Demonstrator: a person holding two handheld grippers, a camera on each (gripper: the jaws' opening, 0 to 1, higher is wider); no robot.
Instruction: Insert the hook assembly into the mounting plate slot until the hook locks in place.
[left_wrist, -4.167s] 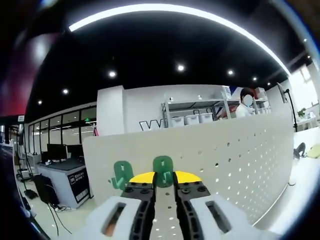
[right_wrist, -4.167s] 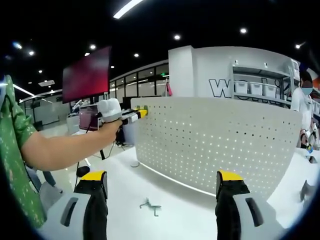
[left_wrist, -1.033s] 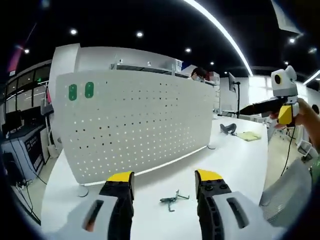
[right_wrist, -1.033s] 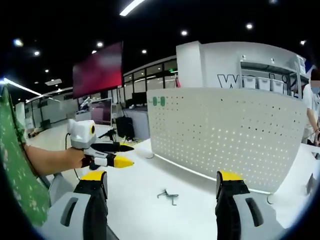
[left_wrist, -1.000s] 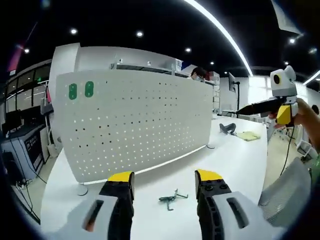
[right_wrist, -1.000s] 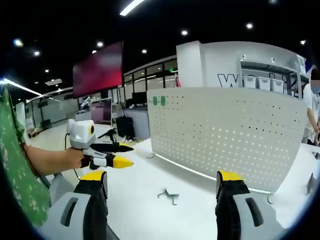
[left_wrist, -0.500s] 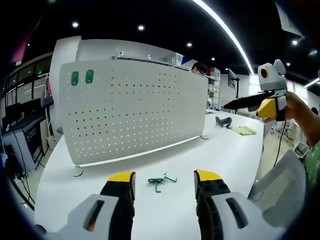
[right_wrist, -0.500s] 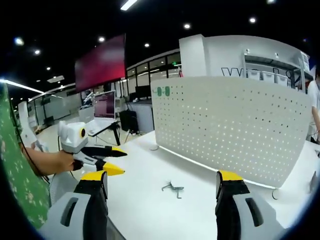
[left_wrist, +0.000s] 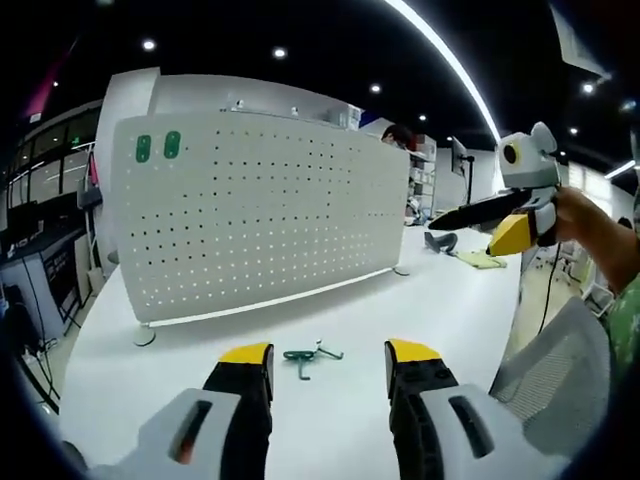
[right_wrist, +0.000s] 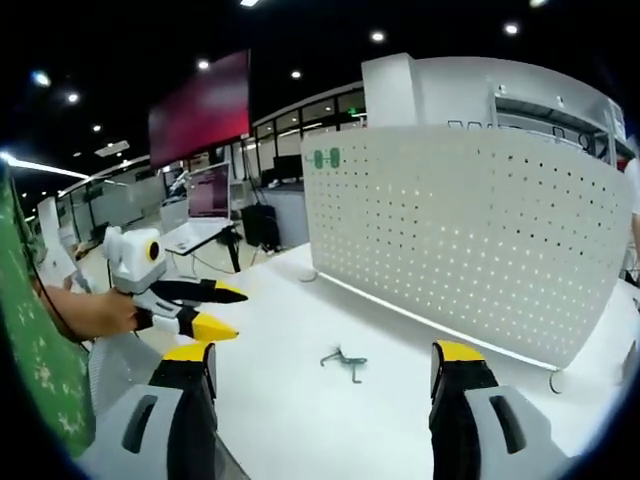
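Across the middle of the left gripper view stands the white perforated mounting plate (left_wrist: 260, 215), upright on the white counter (left_wrist: 430, 300), with two green hooks (left_wrist: 153, 147) already seated near its upper left corner. In front of the plate a broad bare stretch of counter runs toward the camera, and its near edge curves away at lower left and right of the frame. The hook assembly (left_wrist: 310, 354) lies flat on that surface, well clear of the plate's lower edge and between the yellow-tipped fingers of the left gripper (left_wrist: 328, 356), which are spread wide and hold nothing. Its long axis runs roughly left to right in this view, with a short leg bending down at its left end; its finer shape is too small to make out. The right gripper (left_wrist: 497, 230) enters at the right of the frame, held in a hand (left_wrist: 585, 225), fingers parted and empty. In the right gripper view the hook assembly (right_wrist: 344, 361) sits at centre on the counter, the plate (right_wrist: 470, 245) fills the upper right, its right end cut off by the frame, and its own right gripper (right_wrist: 324, 360) shows widely separated fingers. The left gripper (right_wrist: 215, 311) hovers at the left, above the counter's edge, also parted.
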